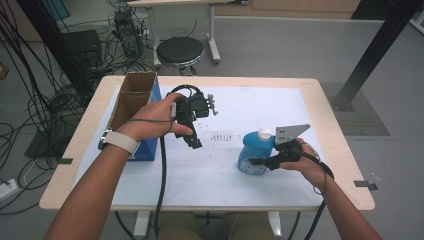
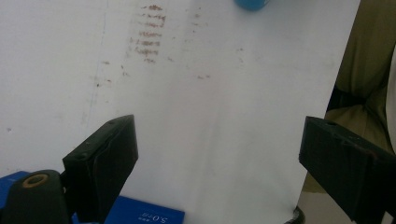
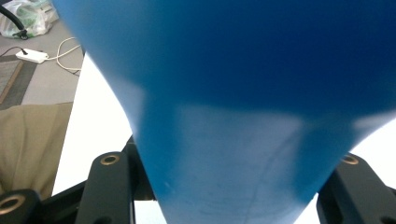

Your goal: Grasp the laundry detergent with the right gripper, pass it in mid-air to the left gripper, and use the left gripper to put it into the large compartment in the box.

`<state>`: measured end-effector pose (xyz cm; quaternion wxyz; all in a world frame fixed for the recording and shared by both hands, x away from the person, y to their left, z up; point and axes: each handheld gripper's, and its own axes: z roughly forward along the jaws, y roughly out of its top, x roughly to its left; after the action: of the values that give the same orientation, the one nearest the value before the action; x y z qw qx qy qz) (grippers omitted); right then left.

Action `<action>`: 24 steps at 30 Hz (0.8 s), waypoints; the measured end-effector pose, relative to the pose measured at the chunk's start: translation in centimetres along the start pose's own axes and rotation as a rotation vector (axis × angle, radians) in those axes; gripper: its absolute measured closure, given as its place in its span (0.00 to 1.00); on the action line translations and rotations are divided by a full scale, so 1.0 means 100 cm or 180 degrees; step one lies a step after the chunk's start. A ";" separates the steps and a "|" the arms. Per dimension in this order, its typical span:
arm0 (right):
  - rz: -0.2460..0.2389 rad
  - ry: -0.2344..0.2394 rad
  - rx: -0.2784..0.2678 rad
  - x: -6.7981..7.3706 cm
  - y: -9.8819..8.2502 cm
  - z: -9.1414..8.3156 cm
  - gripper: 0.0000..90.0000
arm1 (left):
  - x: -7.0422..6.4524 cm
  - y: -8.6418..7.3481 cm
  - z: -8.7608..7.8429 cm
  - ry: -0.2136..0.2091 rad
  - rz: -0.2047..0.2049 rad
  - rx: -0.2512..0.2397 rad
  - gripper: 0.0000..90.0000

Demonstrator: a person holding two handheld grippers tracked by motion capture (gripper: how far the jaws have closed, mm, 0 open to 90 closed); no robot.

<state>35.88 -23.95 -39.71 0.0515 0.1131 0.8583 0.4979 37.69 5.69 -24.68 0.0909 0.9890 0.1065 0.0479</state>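
A blue bottle [image 1: 254, 150] with a white cap stands on the white sheet [image 1: 260, 105] at the right of the table. My right gripper [image 1: 256, 160] is shut on its lower body, and in the right gripper view the blue bottle [image 3: 233, 93] sits pinched between the two black jaws. My left gripper [image 1: 194, 141] hangs over the sheet left of centre, next to the box. In the left gripper view the left gripper [image 2: 219, 154] is open, jaws wide apart, with only bare sheet between them. The bottle's edge [image 2: 252, 3] peeks in at the top.
An open cardboard box with blue sides [image 1: 135, 107] stands at the table's left, under my left wrist; its blue corner [image 2: 149, 214] shows below the left jaw. Faint brown marks [image 1: 222, 136] stain the sheet. A black stool [image 1: 180, 50] and cables lie beyond the table.
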 end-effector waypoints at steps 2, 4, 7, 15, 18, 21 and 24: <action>-0.0002 0.0002 0.0008 0.000 0.000 0.000 0.48 | 0.000 0.000 0.000 -0.0004 0.0002 0.0001 0.13; 0.0000 0.0002 0.0005 0.000 0.000 0.000 0.47 | 0.000 0.000 0.000 0.0002 0.0002 0.0002 0.13; 0.0000 0.0002 -0.0002 0.000 0.000 0.000 0.47 | 0.000 0.000 0.000 -0.0001 -0.0004 0.0000 0.13; -0.0005 0.0009 0.0005 -0.001 0.000 0.000 0.47 | 0.000 0.000 0.000 0.0000 0.0006 0.0004 0.13; 0.0001 0.0011 -0.0005 0.000 0.000 0.000 0.47 | 0.001 0.000 0.000 -0.0002 0.0007 0.0001 0.13; 0.0001 0.0009 -0.0013 -0.001 -0.001 0.000 0.47 | 0.000 0.000 0.001 -0.0004 -0.0008 -0.0012 0.13; -0.0001 0.0006 -0.0014 -0.001 -0.001 0.000 0.47 | 0.000 0.001 0.001 -0.0003 -0.0006 -0.0010 0.14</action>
<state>35.92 -23.98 -39.77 0.0510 0.1124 0.8573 0.4998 37.74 5.62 -24.73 0.0926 0.9888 0.1073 0.0475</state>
